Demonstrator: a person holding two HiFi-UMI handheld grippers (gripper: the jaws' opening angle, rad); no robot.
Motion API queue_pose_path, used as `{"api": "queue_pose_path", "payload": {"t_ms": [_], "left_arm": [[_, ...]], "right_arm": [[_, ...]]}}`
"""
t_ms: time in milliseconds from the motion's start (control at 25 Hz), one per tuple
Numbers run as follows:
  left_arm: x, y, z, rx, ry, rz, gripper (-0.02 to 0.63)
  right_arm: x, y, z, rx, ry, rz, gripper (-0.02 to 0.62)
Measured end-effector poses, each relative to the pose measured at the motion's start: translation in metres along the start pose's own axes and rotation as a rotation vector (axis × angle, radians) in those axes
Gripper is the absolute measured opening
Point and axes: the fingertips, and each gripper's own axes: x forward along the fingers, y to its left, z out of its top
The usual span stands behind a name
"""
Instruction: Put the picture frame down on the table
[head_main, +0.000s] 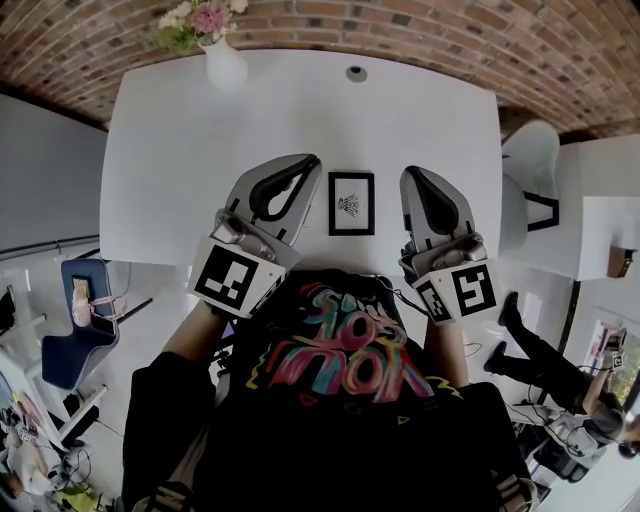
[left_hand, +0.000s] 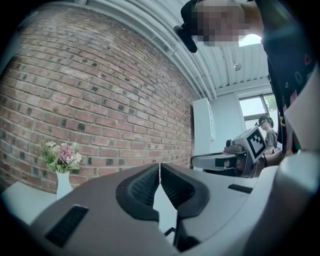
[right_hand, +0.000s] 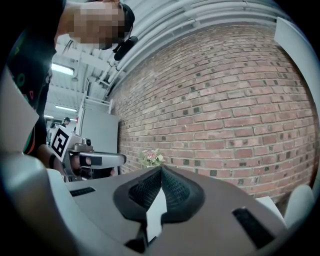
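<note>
Two hand-held grippers flank the task's object. Head view: the picture frame lies face up on the white table, near its front edge. The left gripper is just beside the frame's left side and the right gripper just beside its right side, neither touching it as far as this view shows. A vase of flowers stands at the table's far edge by the brick wall, well apart from the frame. Left gripper view: the jaws are clenched tip to tip with nothing between them, and only white table shows through the gap lower down. A dark sliver at the bottom of that gap may be the frame's corner, but this cannot be told. The tool points level toward the wall, with the vase at left and the right gripper at right. Right gripper view: these jaws are likewise pressed together on nothing, again with white table in the lower gap. The flowers and the left gripper appear to the left, and the frame is not seen. Judged from this layout, the placing step is complete, since the frame rests flat and free of both tools. The next move calls only for drawing the grippers back without brushing the frame's edges.
</note>
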Motion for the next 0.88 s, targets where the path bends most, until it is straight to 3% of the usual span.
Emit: {"api": "queue_pose_path", "payload": {"t_ms": [120,320,520,640,880], "left_arm": [[0.003,0.001,0.007,-0.022,-0.041,0.014,0.029],[0.001,0.001,-0.003,-0.009,0.007,0.006,0.028],[0.004,0.001,0.005,-0.023,-0.034,0.015,0.029],[0.003,0.001,-0.005,-0.007,0.011,0.005,0.029],[0.008,0.002,0.006,-0.033,-0.055,0.021,0.029]], "right_arm": [[0.001,-0.002,-0.001,0.020,-0.001,0.001,0.021],[0.001,-0.002,-0.005,0.034,0.010,0.008,0.021],[0.003,-0.004,-0.007,0.060,0.015,0.011,0.020],[0.003,-0.004,-0.010,0.060,0.021,0.014,0.020],[0.005,-0.006,-0.013,0.062,0.022,0.019,0.020]]}}
